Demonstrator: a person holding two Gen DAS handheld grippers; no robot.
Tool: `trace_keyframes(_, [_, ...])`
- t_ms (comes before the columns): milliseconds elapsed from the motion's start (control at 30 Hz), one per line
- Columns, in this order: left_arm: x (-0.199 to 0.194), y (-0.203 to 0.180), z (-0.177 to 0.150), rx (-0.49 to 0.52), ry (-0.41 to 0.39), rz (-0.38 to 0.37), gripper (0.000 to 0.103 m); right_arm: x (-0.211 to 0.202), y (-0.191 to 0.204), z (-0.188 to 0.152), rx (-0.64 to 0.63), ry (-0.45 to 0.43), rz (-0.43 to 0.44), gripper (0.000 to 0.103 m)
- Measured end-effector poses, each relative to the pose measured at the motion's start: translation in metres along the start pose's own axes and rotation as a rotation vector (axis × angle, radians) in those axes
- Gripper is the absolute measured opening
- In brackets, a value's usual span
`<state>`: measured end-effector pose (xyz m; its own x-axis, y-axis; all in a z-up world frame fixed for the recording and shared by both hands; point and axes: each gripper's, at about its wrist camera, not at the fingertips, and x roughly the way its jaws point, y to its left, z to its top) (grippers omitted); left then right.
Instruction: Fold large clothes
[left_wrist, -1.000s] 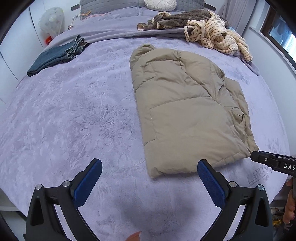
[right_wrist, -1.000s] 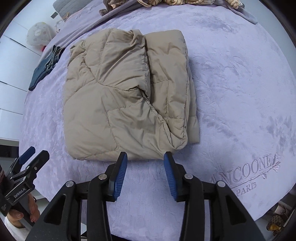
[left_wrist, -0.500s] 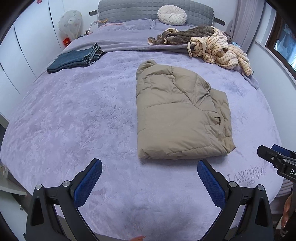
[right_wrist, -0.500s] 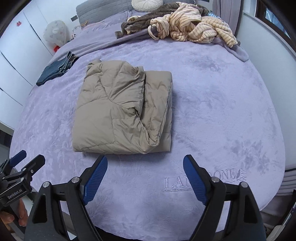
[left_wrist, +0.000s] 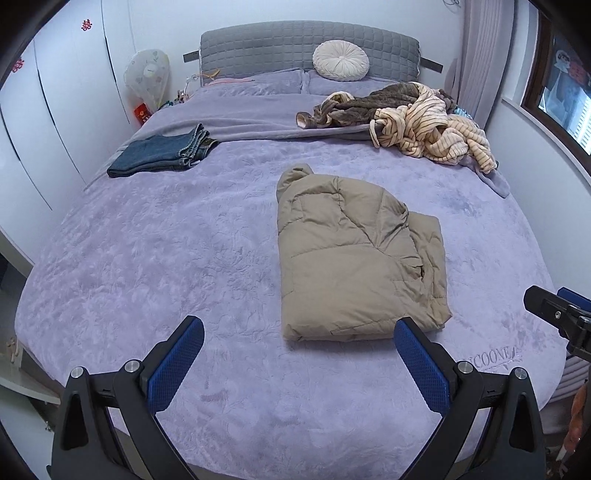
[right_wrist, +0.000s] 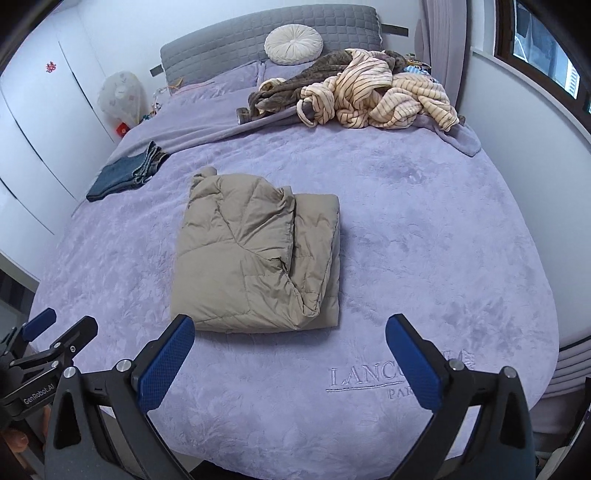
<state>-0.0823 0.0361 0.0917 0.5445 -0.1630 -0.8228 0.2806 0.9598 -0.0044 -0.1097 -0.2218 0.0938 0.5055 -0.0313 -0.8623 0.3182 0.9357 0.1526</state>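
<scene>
A tan puffer jacket (left_wrist: 354, 258) lies folded into a rectangle on the lilac bedspread (left_wrist: 166, 258), right of middle; it also shows in the right wrist view (right_wrist: 255, 258). My left gripper (left_wrist: 299, 350) is open and empty, held above the bed's foot, short of the jacket's near edge. My right gripper (right_wrist: 290, 350) is open and empty, also back from the jacket near the foot of the bed (right_wrist: 443, 258). Each gripper shows at the edge of the other's view: the right one (left_wrist: 557, 314) and the left one (right_wrist: 44, 343).
Folded jeans (left_wrist: 162, 151) lie at the far left of the bed. A heap of striped and brown clothes (left_wrist: 413, 118) lies at the far right by a round cushion (left_wrist: 340, 61). White wardrobes (left_wrist: 48, 122) stand left; a wall and window (left_wrist: 565, 99) stand right.
Both grippers have pulled back and up from the jacket toward the foot of the bed. The right gripper's jaws went from narrow to wide open. The jacket has not moved.
</scene>
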Motion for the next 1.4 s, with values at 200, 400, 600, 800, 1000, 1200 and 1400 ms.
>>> trace_keyframes(200, [-0.008, 0.010, 0.006, -0.020, -0.009, -0.001, 0.103, -0.010, 0.013, 0.005, -0.030, -0.044, -0.037, 0.103])
trace_keyframes(400, [-0.007, 0.018, 0.009, -0.043, -0.007, 0.001, 0.103, -0.010, 0.020, 0.008, -0.038, -0.042, -0.045, 0.103])
trace_keyframes(600, [-0.006, 0.021, 0.010, -0.045, -0.007, 0.004, 0.103, -0.008, 0.022, 0.009, -0.040, -0.033, -0.048, 0.103])
trace_keyframes(800, [-0.005, 0.023, 0.010, -0.046, -0.008, 0.007, 0.103, -0.007, 0.023, 0.010, -0.042, -0.031, -0.048, 0.103])
trace_keyframes(1000, [-0.005, 0.024, 0.009, -0.048, -0.006, 0.007, 0.103, -0.007, 0.022, 0.010, -0.043, -0.030, -0.046, 0.103])
trace_keyframes(1200, [-0.005, 0.025, 0.008, -0.049, -0.006, 0.006, 0.103, -0.007, 0.023, 0.011, -0.044, -0.030, -0.045, 0.103])
trace_keyframes(1400, [-0.005, 0.025, 0.007, -0.050, -0.006, 0.006, 0.103, -0.008, 0.023, 0.011, -0.045, -0.029, -0.046, 0.103])
